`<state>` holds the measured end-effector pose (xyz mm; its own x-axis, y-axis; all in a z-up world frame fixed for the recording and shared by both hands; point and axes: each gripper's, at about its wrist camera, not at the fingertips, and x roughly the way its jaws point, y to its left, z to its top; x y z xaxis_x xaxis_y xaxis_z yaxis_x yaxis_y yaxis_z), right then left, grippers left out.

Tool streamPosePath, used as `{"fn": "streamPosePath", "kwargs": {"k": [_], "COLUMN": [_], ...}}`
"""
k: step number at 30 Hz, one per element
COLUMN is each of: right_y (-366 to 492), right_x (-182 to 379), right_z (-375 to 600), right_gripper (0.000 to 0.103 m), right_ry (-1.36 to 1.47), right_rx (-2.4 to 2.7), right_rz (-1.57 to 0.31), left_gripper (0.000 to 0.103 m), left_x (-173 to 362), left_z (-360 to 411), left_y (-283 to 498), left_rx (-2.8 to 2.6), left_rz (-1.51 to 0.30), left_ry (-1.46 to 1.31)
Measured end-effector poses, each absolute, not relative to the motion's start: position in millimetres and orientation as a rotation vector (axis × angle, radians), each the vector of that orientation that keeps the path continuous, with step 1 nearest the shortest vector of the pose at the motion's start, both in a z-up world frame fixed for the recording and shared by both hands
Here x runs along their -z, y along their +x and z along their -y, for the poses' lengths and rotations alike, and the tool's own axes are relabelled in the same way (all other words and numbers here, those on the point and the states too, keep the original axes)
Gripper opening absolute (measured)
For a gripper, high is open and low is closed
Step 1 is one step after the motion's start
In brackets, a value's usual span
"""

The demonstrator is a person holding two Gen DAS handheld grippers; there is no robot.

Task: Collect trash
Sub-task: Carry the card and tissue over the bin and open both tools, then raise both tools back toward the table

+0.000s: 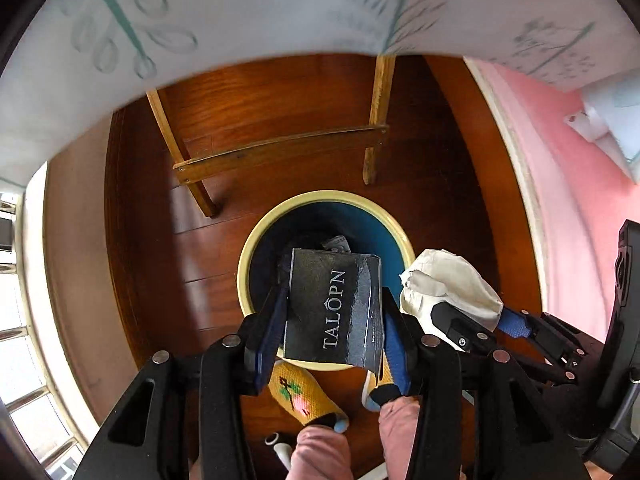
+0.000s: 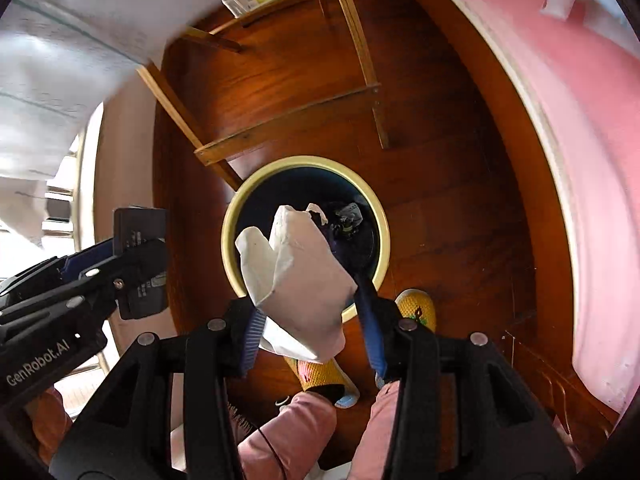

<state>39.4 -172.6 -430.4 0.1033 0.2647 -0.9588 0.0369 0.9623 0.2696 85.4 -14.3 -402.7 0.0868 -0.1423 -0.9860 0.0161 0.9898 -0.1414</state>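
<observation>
Daylight enters from the window (image 1: 24,320) at the left edge of the left wrist view, where the panes are blown out to white, and it lays a warm sheen on the wooden floor (image 1: 256,92). Both views bend strongly toward their rims, with black corners and curved straight lines. The patterned cloth (image 1: 240,8) at the top of each view is smeared by motion blur, while the bin interior (image 2: 296,188) stays dark and shadowed.
</observation>
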Motion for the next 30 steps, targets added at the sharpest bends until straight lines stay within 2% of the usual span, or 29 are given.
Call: {"fn": "streamPosePath", "kwargs": {"k": [1,3,5,8,13,17,23,30], "right_y": [41,43,46,49,52,57,57,55], "right_x": [442,465,482,499,503,495,456,368], "right_z": [173,174,170,167,158,154,158,168], "right_gripper": [0.043,0.056,0.062,0.067,0.069,0.069,0.069,0.069], "right_ry": [0.257,0.276,0.292,0.281,0.231,0.2,0.161,0.158], "right_rx": [-0.166,-0.161,-0.167,-0.188,-0.178,-0.176,-0.18,-0.184], "right_rz": [-1.463,-1.474,-1.485,-1.485,-1.477,-1.461,-1.412,-1.349], "left_gripper": [0.051,0.066,0.076,0.081,0.082,0.082,0.082,0.082], "left_x": [412,427,436,446,445,424,357,246], "left_z": [13,16,15,13,9,8,1,-6], "left_y": [88,95,98,102,101,100,100,90], "left_rx": [0.118,0.1,0.088,0.073,0.051,0.032,-0.004,-0.018], "left_rz": [-1.492,-1.501,-1.5,-1.496,-1.458,-1.413,-1.324,-1.184], "left_ry": [-0.102,-0.09,-0.088,-0.078,-0.056,-0.056,-0.049,-0.008]}}
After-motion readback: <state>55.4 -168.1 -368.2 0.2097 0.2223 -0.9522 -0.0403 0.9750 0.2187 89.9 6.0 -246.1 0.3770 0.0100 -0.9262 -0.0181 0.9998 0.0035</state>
